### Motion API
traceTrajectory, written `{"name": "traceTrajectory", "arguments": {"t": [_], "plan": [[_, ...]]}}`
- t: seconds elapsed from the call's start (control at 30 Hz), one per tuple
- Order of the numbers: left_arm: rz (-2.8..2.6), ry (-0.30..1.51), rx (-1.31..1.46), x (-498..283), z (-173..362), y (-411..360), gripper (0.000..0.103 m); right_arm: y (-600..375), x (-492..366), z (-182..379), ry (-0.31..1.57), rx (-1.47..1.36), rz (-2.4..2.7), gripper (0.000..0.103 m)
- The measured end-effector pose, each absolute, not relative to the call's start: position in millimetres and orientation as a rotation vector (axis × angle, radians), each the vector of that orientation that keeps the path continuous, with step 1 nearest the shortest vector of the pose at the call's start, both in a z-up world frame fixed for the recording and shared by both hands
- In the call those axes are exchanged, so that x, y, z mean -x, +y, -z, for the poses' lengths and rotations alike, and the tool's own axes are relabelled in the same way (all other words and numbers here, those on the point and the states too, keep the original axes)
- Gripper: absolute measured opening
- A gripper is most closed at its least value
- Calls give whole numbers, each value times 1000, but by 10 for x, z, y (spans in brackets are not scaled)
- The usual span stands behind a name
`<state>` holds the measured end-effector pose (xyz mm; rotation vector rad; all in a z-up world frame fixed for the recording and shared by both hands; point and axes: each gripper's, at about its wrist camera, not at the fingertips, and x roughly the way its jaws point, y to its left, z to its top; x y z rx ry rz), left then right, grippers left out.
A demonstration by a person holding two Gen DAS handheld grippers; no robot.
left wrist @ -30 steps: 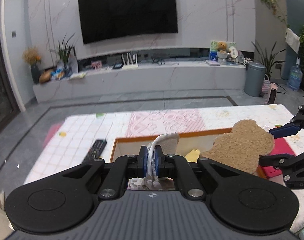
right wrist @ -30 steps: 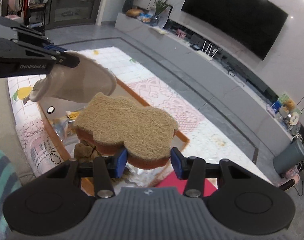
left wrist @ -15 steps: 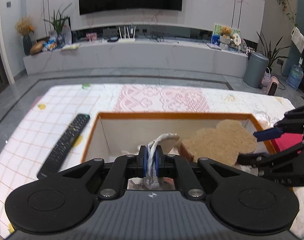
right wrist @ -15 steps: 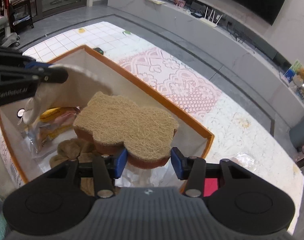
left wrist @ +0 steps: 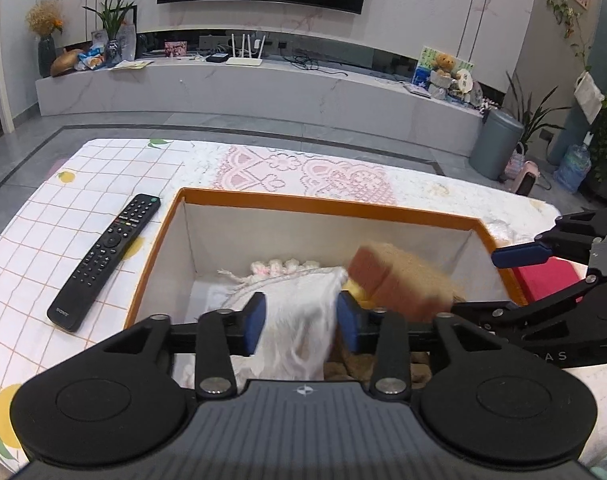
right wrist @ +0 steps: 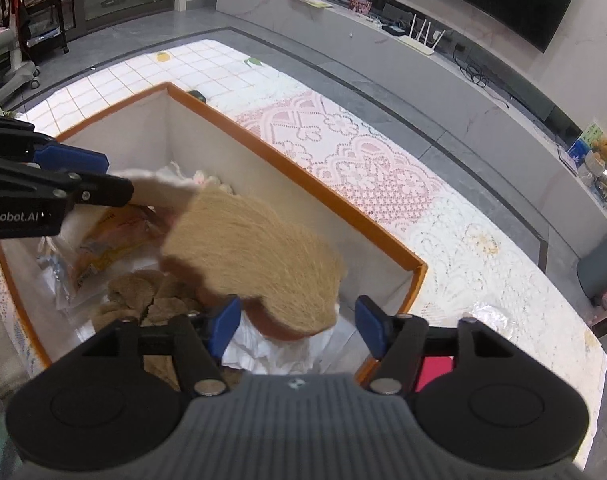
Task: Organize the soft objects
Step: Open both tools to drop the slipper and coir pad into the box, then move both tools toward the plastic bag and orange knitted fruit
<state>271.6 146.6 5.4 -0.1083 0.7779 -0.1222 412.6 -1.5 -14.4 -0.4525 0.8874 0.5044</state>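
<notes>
An orange-rimmed box with white inner walls sits on the table; it also shows in the right wrist view. My left gripper is open above it, and a white cloth hangs loose between its jaws, dropping into the box. My right gripper is open over the box's near right corner. A brown fibre sponge with an orange base is blurred, falling free of it; it shows in the left wrist view too. A tan plush item and a yellow packet lie inside the box.
A black remote lies on the checked tablecloth left of the box. A red flat item lies right of the box. A TV bench and a grey bin stand beyond the table.
Both grippers tilted down over the box and opened. The white cloth and the sponge came free and are dropping into the box.
</notes>
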Motion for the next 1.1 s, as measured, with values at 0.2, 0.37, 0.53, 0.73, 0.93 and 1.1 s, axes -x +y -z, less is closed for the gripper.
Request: {"name": "traceTrajectory", "arguments": {"t": [0.2, 0.37, 0.53, 0.73, 0.93, 1.1], "plan": [[145, 748, 86, -2568, -237, 1382, 58, -88, -3964, -29, 852, 450, -504, 68], [172, 708, 67, -2414, -406, 1250, 58, -224, -3727, -210, 811, 439, -505, 70], [213, 652, 51, -2214, -521, 1052, 59, -425, -3458, -366, 766, 399, -491, 71], [232, 591, 20, -1963, -579, 729, 59, -819, -3089, -502, 719, 315, -457, 73], [290, 555, -6, -1764, -547, 347, 59, -1307, -2720, -500, 693, 234, -393, 73], [367, 570, -61, -1804, -516, -39, 58, -1731, -2551, -398, 708, 190, -323, 73]]}}
